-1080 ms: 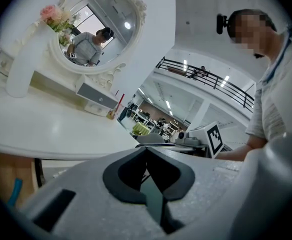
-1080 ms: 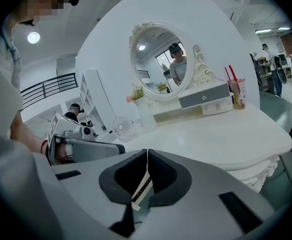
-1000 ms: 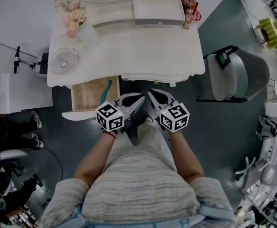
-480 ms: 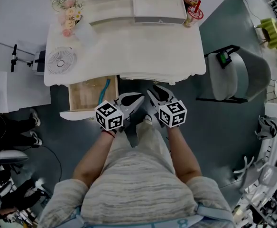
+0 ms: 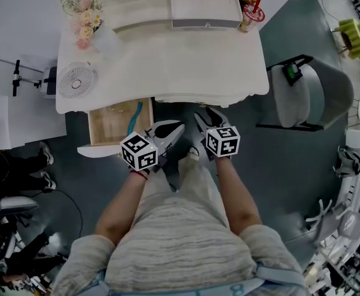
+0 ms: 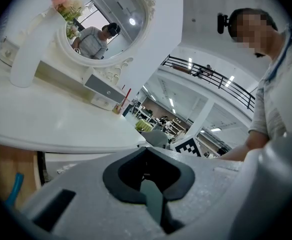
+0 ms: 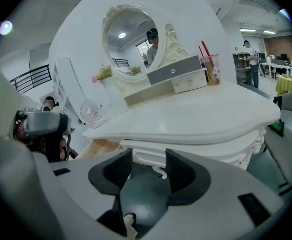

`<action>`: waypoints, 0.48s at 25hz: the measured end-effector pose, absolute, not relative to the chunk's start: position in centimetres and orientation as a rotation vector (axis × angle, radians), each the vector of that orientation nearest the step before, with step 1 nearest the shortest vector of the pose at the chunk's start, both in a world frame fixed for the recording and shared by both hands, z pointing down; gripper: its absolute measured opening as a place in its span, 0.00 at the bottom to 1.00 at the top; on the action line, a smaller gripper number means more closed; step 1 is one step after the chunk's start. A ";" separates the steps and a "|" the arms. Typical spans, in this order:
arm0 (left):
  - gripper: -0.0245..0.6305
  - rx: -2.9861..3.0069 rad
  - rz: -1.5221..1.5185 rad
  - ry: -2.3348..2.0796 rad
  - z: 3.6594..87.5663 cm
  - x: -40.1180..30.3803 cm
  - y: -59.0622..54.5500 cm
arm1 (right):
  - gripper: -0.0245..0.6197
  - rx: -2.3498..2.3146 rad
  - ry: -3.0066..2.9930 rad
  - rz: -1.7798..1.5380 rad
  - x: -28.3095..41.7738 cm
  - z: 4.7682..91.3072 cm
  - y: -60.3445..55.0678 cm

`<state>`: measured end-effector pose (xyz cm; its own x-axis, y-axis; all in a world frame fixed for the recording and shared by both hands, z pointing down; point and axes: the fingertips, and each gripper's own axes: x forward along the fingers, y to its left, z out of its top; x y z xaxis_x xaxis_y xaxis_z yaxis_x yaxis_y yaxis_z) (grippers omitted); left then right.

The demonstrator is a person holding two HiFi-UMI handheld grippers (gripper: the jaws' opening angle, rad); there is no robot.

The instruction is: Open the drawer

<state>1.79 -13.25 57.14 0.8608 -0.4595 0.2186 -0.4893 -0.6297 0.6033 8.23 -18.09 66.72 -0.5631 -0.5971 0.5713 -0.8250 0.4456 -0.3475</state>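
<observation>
A white dressing table [image 5: 167, 60] stands in front of me. Its middle drawer front [image 7: 201, 151] is closed under the tabletop and carries a small curled white handle [image 7: 162, 172]. My right gripper [image 7: 148, 166] points at that handle; its jaws are opening, and the handle shows between them with no pad on it. In the head view the right gripper [image 5: 208, 117] is just below the table's front edge. My left gripper [image 5: 175, 130] hovers beside it, to the left, shut and holding nothing [image 6: 146, 156].
The left drawer [image 5: 100, 125] stands pulled out with a teal item [image 5: 135, 117] inside. On the table are a small fan [image 5: 75, 82], flowers [image 5: 81, 20], a grey-fronted box [image 5: 204, 8] and cups [image 5: 249, 11]. A grey chair [image 5: 309, 97] is at the right.
My right gripper has moved down and toward the table's front edge, and its jaws have parted. The left gripper has stayed put.
</observation>
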 end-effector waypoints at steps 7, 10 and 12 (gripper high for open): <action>0.06 2.345 0.066 -0.678 57.5 1.8 -13.1 | 0.31 1.230 -2.220 0.884 9.1 70.2 -18.8; 0.06 2.340 0.064 -0.676 57.8 1.7 -13.2 | 0.32 1.232 -2.180 0.897 9.2 71.4 -19.0; 0.06 2.336 0.065 -0.673 58.0 1.7 -13.2 | 0.32 1.230 -2.156 0.906 9.3 72.1 -19.1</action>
